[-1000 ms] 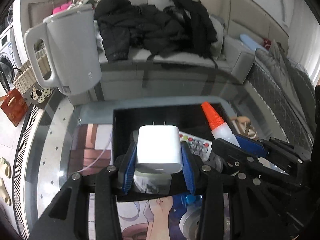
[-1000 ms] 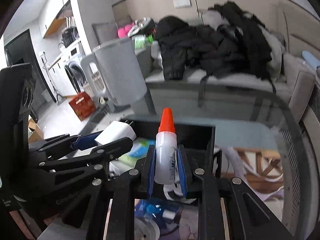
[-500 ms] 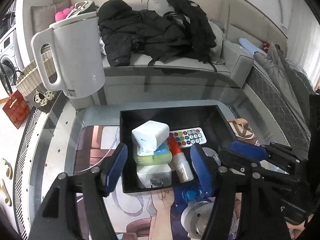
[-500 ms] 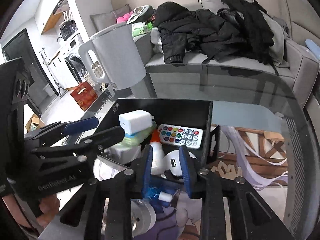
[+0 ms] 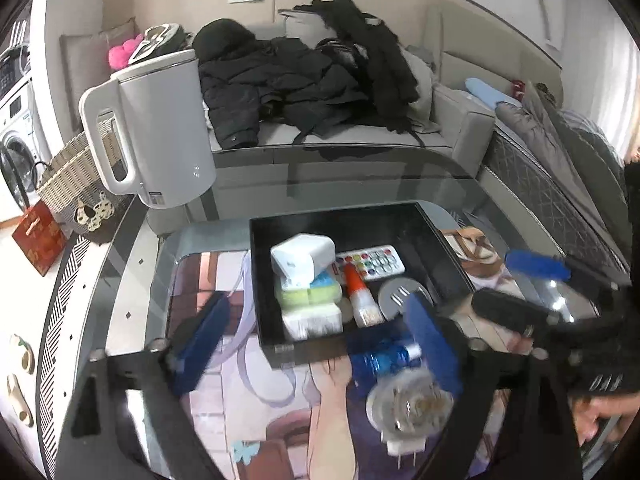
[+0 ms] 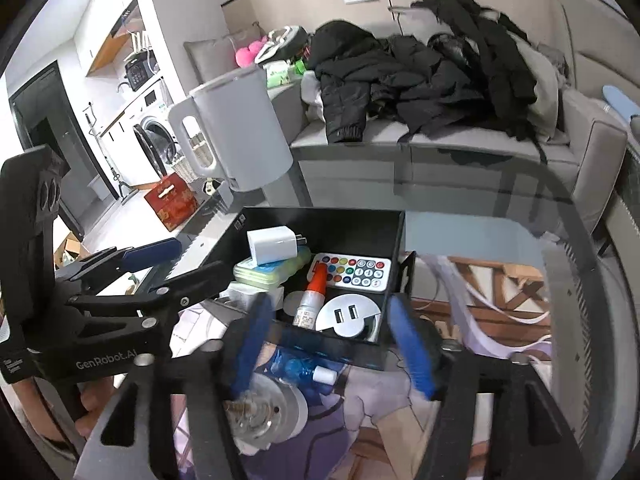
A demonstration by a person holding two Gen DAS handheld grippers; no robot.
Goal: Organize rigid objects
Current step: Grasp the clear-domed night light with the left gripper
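Black plastic forms the open tray (image 5: 256, 280) that is sitting on the glass counter (image 5: 132, 280), and both tools are hovering just short of its near wall with nothing between their blue pads. The left tool (image 5: 316, 344) is standing spread wide, released, and the tray lies at its 12 o'clock; the right tool (image 6: 336, 344) is likewise released and empty, with the tray again at 12 o'clock. Inside the tray, one white charger (image 5: 302, 258) is resting on top of one green-and-blue case (image 5: 310, 294), which is lying on a white box (image 5: 314, 322); these sit toward the tray's 9 o'clock side in the left wrist view. Beside them, toward the middle, one orange-capped glue bottle (image 5: 360, 296) is lying on its side, cap pointing to 12 o'clock. One white remote (image 5: 370, 262) with coloured buttons is lying flat toward the far wall, and one round silver socket (image 5: 404, 296) is resting toward 3 o'clock of the bottle. Outside the tray, right under the tools' pads, one blue bottle (image 5: 380, 360) is lying on the counter, and one round clear-topped plug (image 5: 408, 404) is sitting at its 6 o'clock. One white kettle (image 5: 152, 128) is standing upright at the counter's far edge, at about 10 o'clock from the tray.
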